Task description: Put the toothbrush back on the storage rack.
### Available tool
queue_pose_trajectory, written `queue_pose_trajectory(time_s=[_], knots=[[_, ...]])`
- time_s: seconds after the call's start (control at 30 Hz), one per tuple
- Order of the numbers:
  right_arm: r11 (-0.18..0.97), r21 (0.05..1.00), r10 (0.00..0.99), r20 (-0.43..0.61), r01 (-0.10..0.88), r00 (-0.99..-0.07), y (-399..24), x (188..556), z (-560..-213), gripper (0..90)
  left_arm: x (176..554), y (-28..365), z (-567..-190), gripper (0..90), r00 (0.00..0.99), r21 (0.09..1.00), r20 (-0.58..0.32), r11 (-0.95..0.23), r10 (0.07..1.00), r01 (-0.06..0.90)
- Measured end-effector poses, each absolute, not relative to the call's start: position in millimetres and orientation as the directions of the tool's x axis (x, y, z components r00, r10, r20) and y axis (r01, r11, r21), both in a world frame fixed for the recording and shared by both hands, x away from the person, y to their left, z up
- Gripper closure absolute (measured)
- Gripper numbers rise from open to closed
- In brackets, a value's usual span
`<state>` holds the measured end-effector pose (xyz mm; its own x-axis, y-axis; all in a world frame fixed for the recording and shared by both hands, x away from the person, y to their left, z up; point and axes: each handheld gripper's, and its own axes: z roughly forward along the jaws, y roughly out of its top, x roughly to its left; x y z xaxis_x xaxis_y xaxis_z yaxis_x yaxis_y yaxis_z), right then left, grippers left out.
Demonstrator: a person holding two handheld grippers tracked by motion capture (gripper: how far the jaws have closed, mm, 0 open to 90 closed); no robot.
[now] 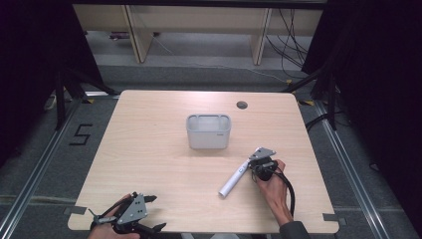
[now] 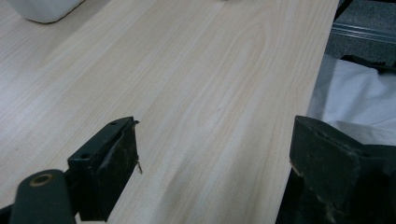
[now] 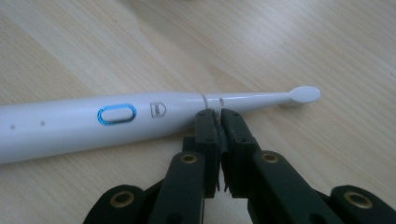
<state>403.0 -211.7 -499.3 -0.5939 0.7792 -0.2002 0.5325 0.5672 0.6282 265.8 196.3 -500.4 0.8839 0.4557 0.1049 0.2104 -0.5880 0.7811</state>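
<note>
A white electric toothbrush [image 1: 234, 180] lies flat on the wooden table [image 1: 149, 149], right of centre, its handle end toward the near edge. In the right gripper view the toothbrush [image 3: 140, 116] shows a blue-ringed button and a small brush head at the right. My right gripper [image 1: 249, 167] is shut, nothing between its jaws. Its tips [image 3: 215, 114] rest against the side of the toothbrush's thin neck. My left gripper [image 1: 155, 213] stands open at the table's near left edge, with bare wood between its jaws [image 2: 215, 135].
A pale grey open bin [image 1: 209, 118] stands at the table's middle, beyond the toothbrush; its corner shows in the left gripper view [image 2: 44, 9]. A round cable hole [image 1: 242, 104] sits near the far edge. White cloth [image 2: 355, 102] lies past the table's edge.
</note>
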Motion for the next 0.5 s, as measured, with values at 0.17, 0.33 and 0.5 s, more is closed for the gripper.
queue_pose_trajectory(time_s=[0.17,0.33,0.5], knots=[[0.572,0.621,0.778,-0.203,0.537,-0.595,-207,406,-498,85.6,266,196,-500,14.7,0.884,0.782,0.104,-0.587,0.456,0.211],[0.585,0.617,0.769,-0.214,0.527,-0.603,-202,411,-498,85.1,266,196,-500,14.7,0.884,0.782,0.103,-0.586,0.456,0.211],[0.574,0.62,0.776,-0.203,0.535,-0.597,-194,414,-498,84.7,266,196,-500,14.7,0.884,0.783,0.102,-0.585,0.457,0.212]])
